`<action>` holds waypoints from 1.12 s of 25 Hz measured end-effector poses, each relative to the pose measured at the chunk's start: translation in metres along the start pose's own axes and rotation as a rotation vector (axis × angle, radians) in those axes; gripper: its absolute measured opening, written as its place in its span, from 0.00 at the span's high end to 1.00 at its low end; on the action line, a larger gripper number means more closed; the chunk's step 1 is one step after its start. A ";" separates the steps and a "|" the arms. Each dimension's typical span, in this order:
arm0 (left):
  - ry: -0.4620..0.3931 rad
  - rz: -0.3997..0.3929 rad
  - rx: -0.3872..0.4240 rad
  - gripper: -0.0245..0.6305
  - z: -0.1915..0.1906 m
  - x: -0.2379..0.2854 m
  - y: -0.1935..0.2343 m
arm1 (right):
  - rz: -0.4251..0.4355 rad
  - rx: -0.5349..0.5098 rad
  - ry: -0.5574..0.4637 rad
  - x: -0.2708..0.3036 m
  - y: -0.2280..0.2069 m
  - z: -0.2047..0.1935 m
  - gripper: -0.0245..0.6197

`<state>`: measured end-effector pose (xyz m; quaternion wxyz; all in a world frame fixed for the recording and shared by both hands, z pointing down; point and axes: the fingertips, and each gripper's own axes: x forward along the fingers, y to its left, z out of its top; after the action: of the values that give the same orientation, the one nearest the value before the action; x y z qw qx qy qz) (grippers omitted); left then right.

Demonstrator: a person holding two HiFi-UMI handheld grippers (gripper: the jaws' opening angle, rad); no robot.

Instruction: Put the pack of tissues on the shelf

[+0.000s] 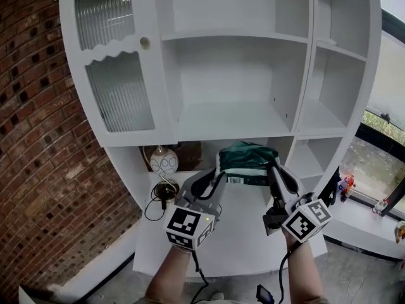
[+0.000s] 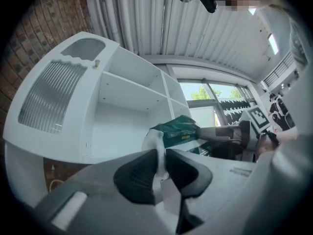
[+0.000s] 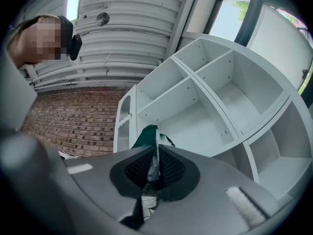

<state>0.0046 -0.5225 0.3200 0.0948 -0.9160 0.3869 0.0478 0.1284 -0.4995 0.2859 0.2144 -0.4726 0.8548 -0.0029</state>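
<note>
The pack of tissues (image 1: 245,161) is held up in front of the cabinet, just below its middle shelf (image 1: 228,120). The left gripper (image 1: 214,177) is clamped on the pack's white edge, and the right gripper (image 1: 276,177) on its opposite end.

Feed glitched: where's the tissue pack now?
Head view, centre: the tissue pack is held between the left gripper and right gripper, just below the wide middle shelf.

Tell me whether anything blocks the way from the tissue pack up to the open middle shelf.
Nothing visible does. The pack of tissues, pinched at its ends by the left gripper and right gripper, hangs just below and in front of the middle shelf, whose board is bare.
</note>
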 end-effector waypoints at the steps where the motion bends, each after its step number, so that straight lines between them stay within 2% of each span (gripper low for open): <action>1: -0.003 -0.004 0.010 0.85 0.004 0.003 0.003 | 0.000 -0.016 0.003 0.005 0.000 0.003 0.95; 7: -0.023 -0.027 0.091 0.86 0.034 0.027 0.028 | 0.003 -0.138 0.022 0.042 -0.004 0.027 0.95; 13: -0.042 0.005 0.151 0.86 0.066 0.060 0.051 | 0.001 -0.226 0.028 0.081 -0.017 0.057 0.95; 20: 0.023 0.052 0.196 0.86 0.080 0.104 0.074 | 0.002 -0.264 0.081 0.121 -0.050 0.071 0.95; 28: 0.147 0.152 0.237 0.86 0.069 0.139 0.105 | 0.025 -0.313 0.198 0.168 -0.081 0.057 0.94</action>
<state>0.0248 -0.6765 0.2160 0.1700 -0.8675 0.4638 -0.0583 0.1375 -0.6691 0.1895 0.0532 -0.4871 0.8675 0.0861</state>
